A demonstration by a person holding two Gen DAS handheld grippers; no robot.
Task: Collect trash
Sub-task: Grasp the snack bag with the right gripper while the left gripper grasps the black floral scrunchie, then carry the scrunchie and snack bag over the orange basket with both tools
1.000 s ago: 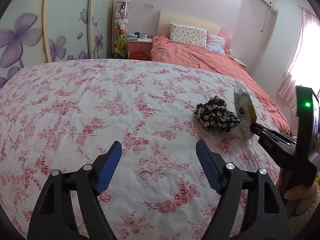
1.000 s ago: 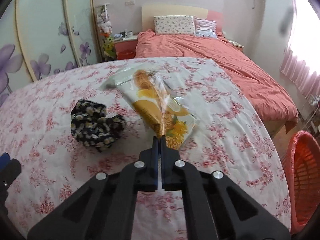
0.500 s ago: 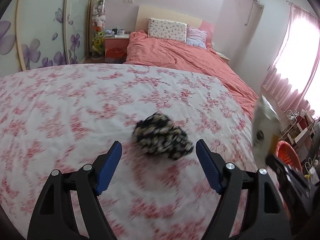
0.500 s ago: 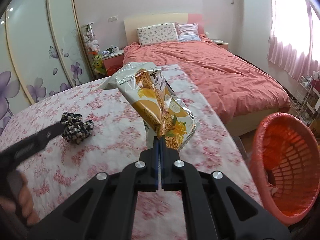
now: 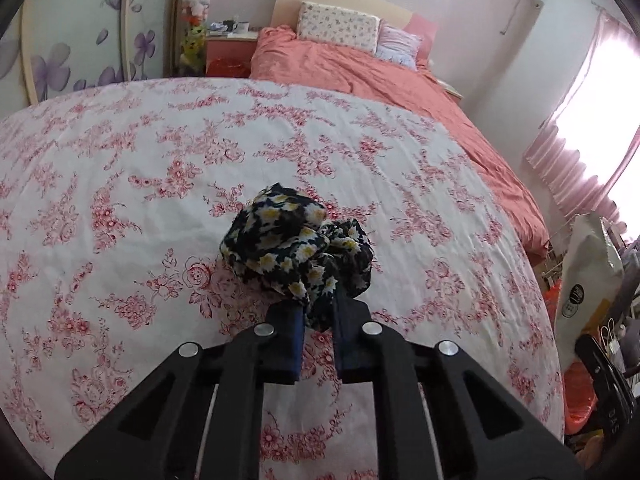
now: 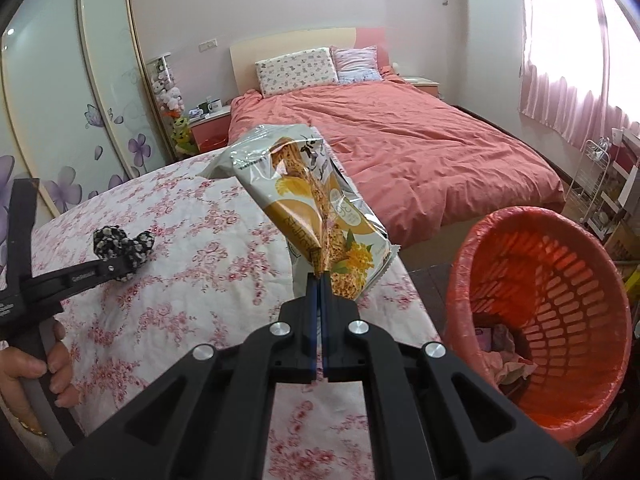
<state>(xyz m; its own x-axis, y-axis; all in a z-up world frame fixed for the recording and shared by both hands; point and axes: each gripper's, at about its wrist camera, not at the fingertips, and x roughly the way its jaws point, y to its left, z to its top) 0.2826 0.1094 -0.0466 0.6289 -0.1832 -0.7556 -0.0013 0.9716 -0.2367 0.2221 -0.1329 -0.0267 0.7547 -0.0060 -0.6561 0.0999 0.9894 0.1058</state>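
now floral cloth (image 5: 296, 244) between closing left gripper (image 5: 318, 320)

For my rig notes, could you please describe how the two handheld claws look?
Both the left claw and the right claw are matte black scissor-like frames with silver rivets and blue pads. White lettering, too small to read, marks the left one's side.

Wrist views down (close), sharing floral bedspread (image 5: 120, 168)

A crumpled dark daisy-print cloth (image 5: 298, 250) lies on the bedspread; a yellow snack wrapper (image 6: 316, 208) (creased) stands upright.
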